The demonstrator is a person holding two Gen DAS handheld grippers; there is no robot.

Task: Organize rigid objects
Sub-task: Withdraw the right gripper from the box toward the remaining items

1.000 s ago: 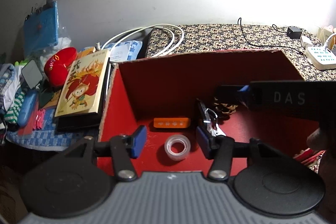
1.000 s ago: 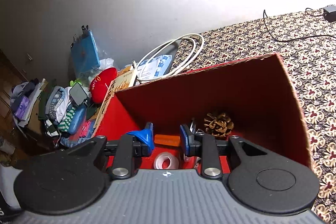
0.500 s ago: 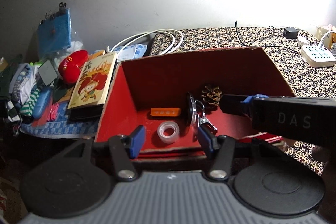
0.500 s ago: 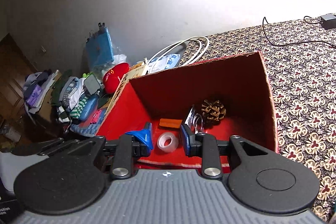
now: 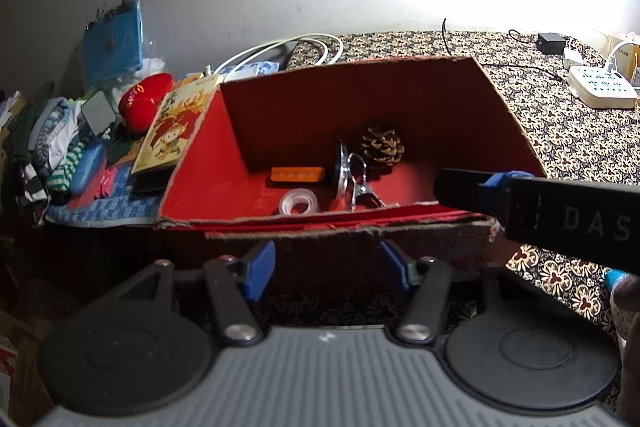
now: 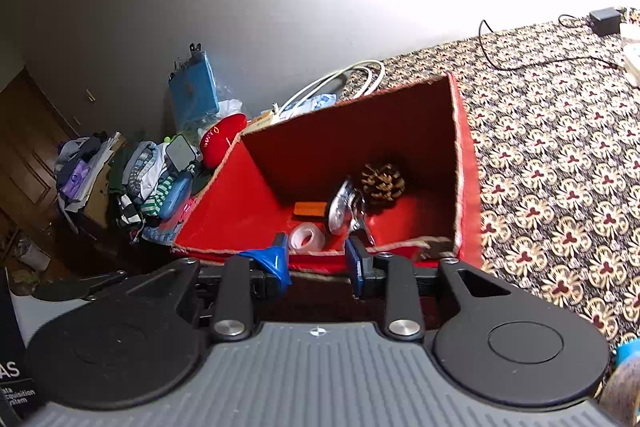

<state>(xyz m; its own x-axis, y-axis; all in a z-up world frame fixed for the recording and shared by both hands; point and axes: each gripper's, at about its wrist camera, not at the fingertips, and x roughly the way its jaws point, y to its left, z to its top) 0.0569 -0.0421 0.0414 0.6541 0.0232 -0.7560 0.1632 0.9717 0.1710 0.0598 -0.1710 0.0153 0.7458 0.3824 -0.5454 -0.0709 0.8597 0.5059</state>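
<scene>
Both tools are outside the red cardboard box point(image 5: 420, 99), hanging short of its near wall, and neither is carrying a thing. The left gripper point(image 5: 326, 267) has its blue pads spread wide with nothing between them. The right gripper point(image 6: 318, 261) is parted too, narrower and empty.

Everything sorted so far sits ahead of and below both tools on the box floor: the clear tape roll point(image 5: 298, 202) closest to the near wall, the orange bar point(image 5: 297, 174) just behind it, the metal clip point(image 5: 352, 173) standing beside them and the pine cone point(image 5: 382, 146) deepest, by the back wall.

No loose rigid piece shows in front of either tool. The clutter with the picture book point(image 5: 176, 129) lies off to the left of the box, so the left gripper looks nearer to it. I'd guess the next fetch starts there.
</scene>
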